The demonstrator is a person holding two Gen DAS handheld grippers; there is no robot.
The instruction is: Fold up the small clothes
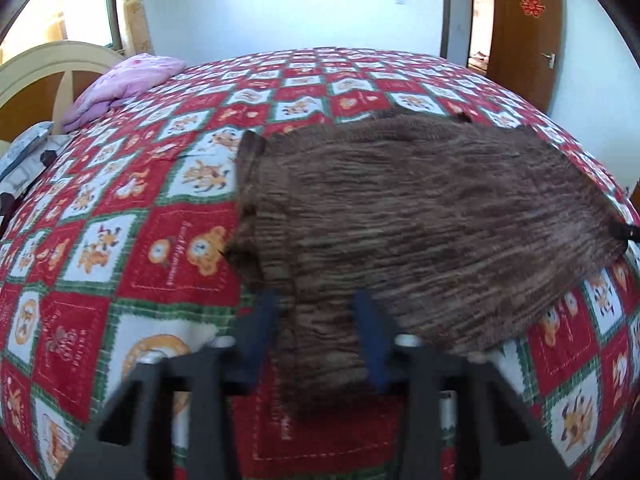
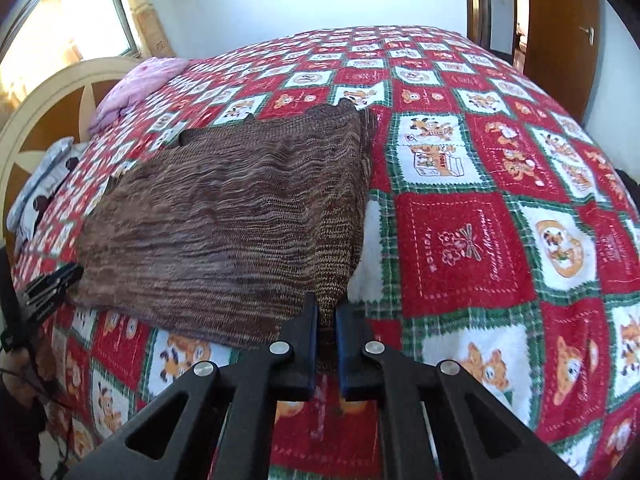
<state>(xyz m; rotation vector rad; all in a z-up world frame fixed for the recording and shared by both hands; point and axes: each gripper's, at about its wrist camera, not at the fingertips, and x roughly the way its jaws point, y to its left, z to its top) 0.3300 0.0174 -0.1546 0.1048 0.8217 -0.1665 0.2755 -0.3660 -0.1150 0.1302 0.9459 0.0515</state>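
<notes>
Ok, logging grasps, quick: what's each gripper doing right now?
Left gripper: jaws apart around the brown knit garment, grip unclear.
Right gripper: shut on its corner.

- the left wrist view is motion-blurred: the brown knit garment (image 1: 420, 216) shows as streaks, and the fingers (image 1: 370, 344) have soft outlines.
- the garment hides the bedspread (image 1: 132, 208) beneath it.
- the small grey printed cloth (image 2: 44, 184) at the bed's left edge is too small to identify.
- the wooden door (image 2: 560, 32) is cut off by the frame's edge.
</notes>
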